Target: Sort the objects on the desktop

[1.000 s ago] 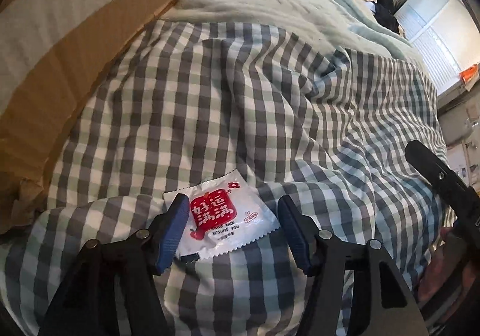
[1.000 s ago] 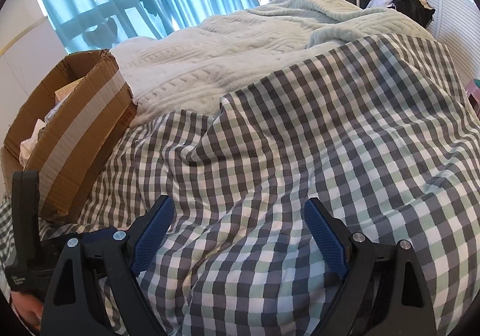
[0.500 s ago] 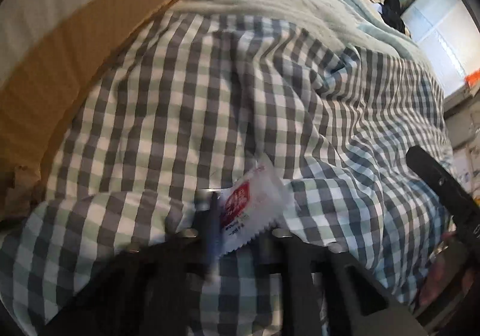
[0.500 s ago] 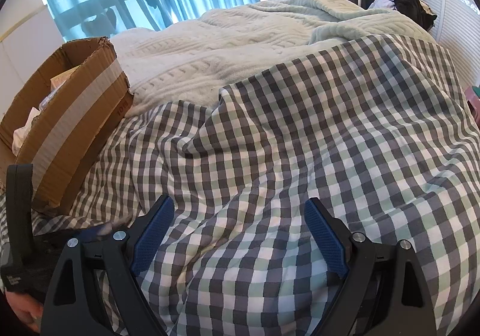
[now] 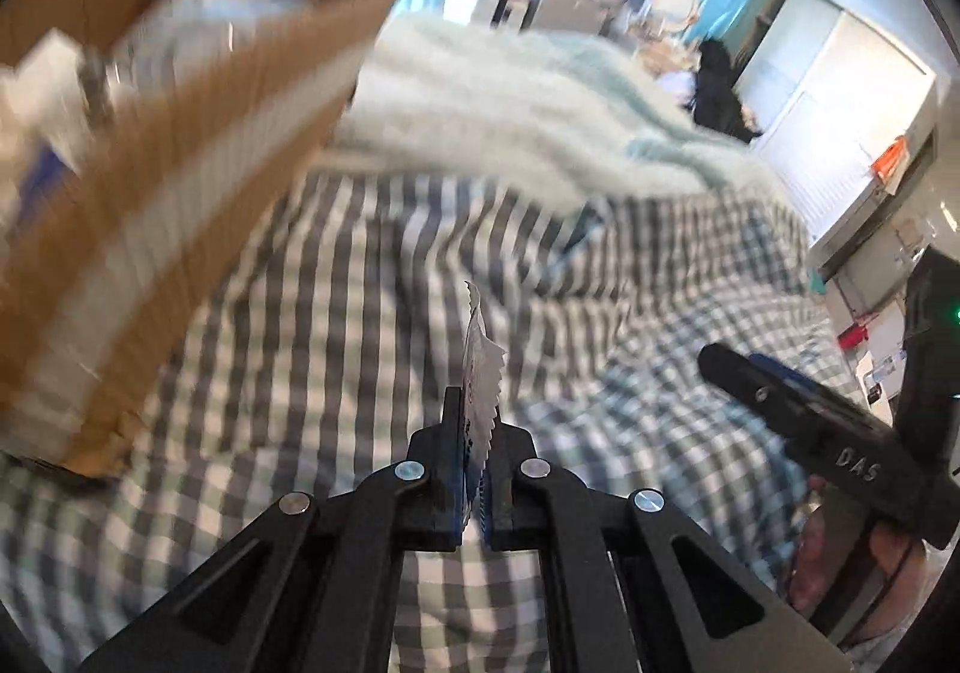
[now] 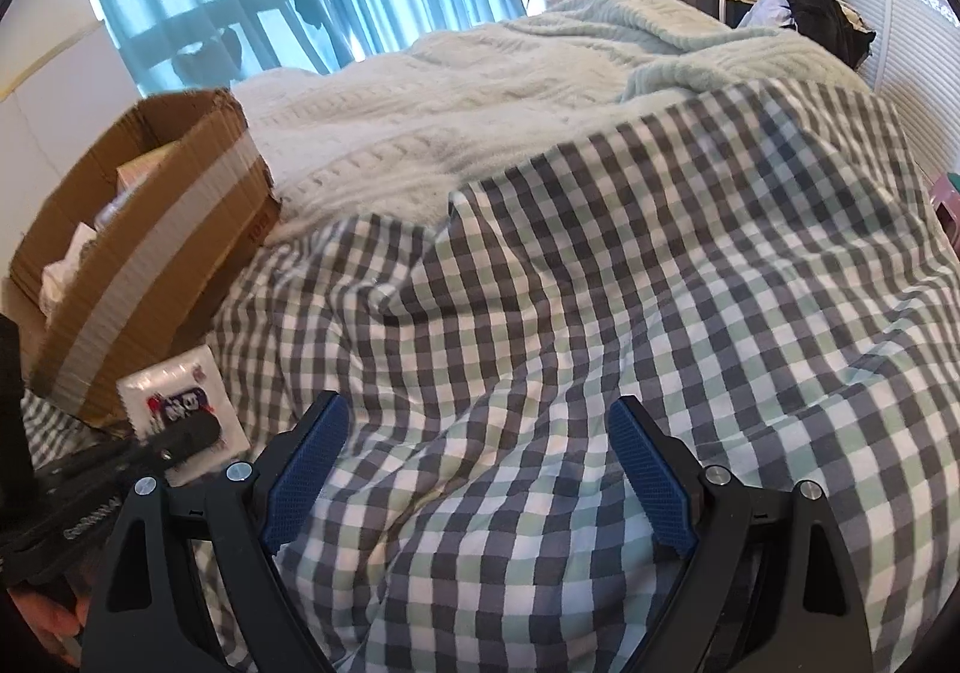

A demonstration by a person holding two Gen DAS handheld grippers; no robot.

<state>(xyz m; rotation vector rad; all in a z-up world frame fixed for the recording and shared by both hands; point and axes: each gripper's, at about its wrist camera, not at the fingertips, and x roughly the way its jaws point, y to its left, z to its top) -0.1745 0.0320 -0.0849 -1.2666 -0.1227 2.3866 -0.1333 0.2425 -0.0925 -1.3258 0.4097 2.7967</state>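
While the left tool (image 5: 474, 469) is pinching the snack sachet (image 5: 480, 373) edge-up, the cardboard box (image 5: 180, 144) is probably sitting up-left; the right tool (image 6: 477, 469) is gaping wide.

My left gripper (image 5: 474, 469) is clamped tight on the sachet (image 5: 478, 373); my right gripper (image 6: 480, 469) hangs wide open.

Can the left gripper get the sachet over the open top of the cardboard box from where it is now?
Probably yes. The left gripper is shut on the sachet, lifted off the checked quilt, and the cardboard box sits close to its left, top open. Nothing stands between them.
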